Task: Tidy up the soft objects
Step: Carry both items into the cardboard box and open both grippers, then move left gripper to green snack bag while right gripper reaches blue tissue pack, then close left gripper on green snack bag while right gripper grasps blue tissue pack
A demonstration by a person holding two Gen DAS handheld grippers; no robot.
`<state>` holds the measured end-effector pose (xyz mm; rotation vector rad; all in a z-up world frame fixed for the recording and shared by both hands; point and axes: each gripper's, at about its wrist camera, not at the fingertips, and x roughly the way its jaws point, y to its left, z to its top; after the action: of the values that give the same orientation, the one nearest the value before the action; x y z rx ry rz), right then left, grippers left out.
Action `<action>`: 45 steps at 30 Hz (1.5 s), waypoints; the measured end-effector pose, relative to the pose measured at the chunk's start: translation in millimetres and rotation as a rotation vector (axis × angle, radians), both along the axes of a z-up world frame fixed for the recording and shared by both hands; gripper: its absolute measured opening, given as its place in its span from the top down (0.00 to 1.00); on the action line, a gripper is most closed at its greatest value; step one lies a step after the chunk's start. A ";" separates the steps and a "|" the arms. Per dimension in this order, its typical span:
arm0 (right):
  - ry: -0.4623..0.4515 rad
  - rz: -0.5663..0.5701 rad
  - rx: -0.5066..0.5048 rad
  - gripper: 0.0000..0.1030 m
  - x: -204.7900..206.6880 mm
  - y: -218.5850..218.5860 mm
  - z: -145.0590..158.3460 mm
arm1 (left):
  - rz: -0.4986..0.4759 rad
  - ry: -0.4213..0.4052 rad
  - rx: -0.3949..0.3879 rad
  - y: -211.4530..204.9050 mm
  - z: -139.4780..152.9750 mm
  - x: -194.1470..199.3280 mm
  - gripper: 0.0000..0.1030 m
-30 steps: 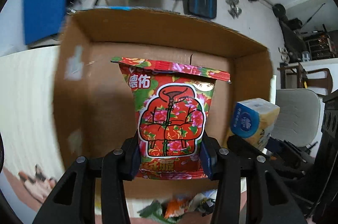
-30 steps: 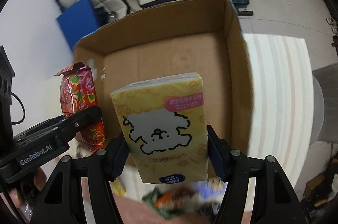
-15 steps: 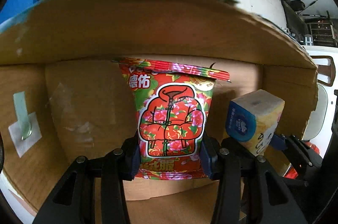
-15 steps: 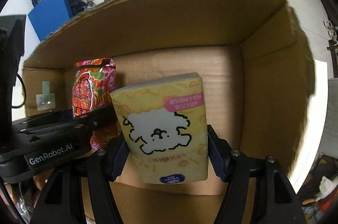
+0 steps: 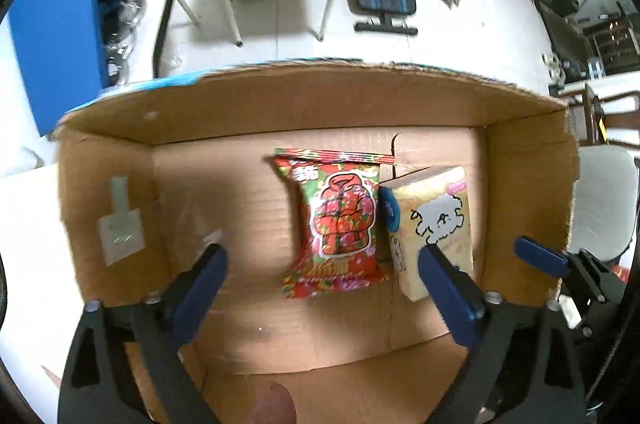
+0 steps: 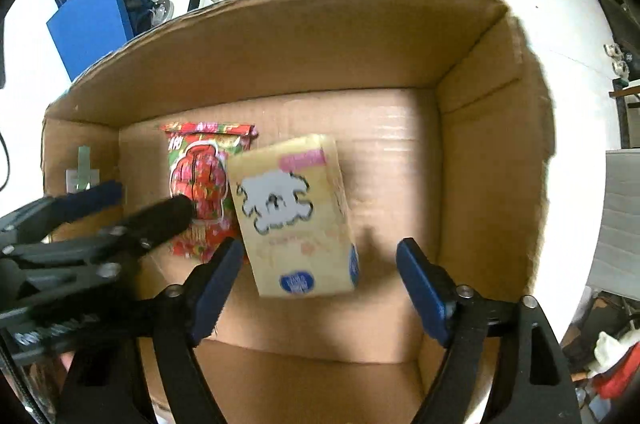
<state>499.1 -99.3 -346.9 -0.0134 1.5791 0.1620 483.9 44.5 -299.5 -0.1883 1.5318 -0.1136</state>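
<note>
We see the corrugated cardboard box point(image 5: 312, 103) with torn upper edges and bare floor at its left. On that floor lie a glossy red floral tissue packet point(image 5: 334, 220) and, touching it, a blocky yellow tissue pack point(image 6: 296, 212). Our left tongs point(image 5: 320, 284) and right tongs point(image 6: 320, 284) gape wide, holding nothing. Only the left view shows the pack's blue end.

Red floral packet point(image 5: 338, 222), on the cardboard box point(image 5: 256, 103) floor: Chinese characters at its top, too blurred to read. Yellow tissue pack point(image 6: 294, 216), just beside the packet: pink label and blue round logo, lettering illegible.
</note>
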 end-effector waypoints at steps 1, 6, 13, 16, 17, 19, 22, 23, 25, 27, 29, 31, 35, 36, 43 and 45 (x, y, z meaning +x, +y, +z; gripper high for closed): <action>-0.010 0.012 -0.011 0.04 -7.0 1.2 6.0 | 0.014 -0.012 -0.006 4.9 3.6 -7.9 0.03; -0.052 0.029 -0.031 0.00 -33.1 4.2 26.2 | 0.059 -0.078 -0.008 27.8 11.8 -39.0 0.01; -0.212 0.087 -0.078 0.00 -74.5 15.3 58.3 | 0.087 -0.186 0.048 42.8 52.2 -88.2 0.01; -0.253 0.116 -0.043 0.00 -93.0 22.1 72.6 | 0.090 -0.232 0.089 38.0 69.8 -113.5 0.01; -0.262 0.116 -0.015 0.00 -100.6 23.1 79.2 | 0.093 -0.265 0.112 36.1 76.7 -121.0 0.01; -0.282 0.117 0.044 0.00 -115.1 23.9 93.5 | 0.093 -0.306 0.144 29.3 91.6 -138.8 0.01; -0.297 0.136 0.107 0.00 -143.0 17.2 112.3 | 0.093 -0.349 0.204 17.3 107.8 -175.8 0.01; -0.299 0.140 0.118 0.00 -150.7 14.4 116.1 | 0.126 -0.346 0.193 15.9 109.2 -191.1 0.01; -0.300 0.154 0.115 0.00 -173.1 4.8 118.6 | 0.179 -0.319 0.168 15.2 100.0 -220.3 0.01; -0.289 0.171 0.084 0.00 -195.8 -7.3 109.4 | 0.240 -0.229 0.103 16.4 73.2 -249.3 0.01; -0.265 0.176 0.051 0.00 -219.3 -24.3 91.6 | 0.305 -0.084 0.003 15.5 27.6 -278.9 0.01; -0.217 0.179 0.037 0.02 -234.6 -40.8 68.7 | 0.352 0.059 -0.096 7.8 -21.1 -305.9 0.09; -0.056 0.134 0.032 0.22 -252.4 -75.1 6.2 | 0.352 0.211 -0.141 -21.0 -87.1 -332.5 0.20; -0.037 0.128 0.033 0.22 -254.5 -80.0 -5.2 | 0.348 0.220 -0.133 -28.1 -95.8 -334.8 0.20; 0.001 0.144 0.009 0.22 -254.6 -91.4 -46.8 | 0.278 0.235 0.009 -65.7 -140.3 -333.4 0.18; -0.009 0.153 -0.002 0.22 -250.6 -88.3 -48.8 | 0.245 0.218 0.096 -66.8 -137.8 -334.2 0.19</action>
<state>248.4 -187.6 -395.7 -0.1366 1.5693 0.2792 149.7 -22.3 -437.4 -0.3184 1.7134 0.1794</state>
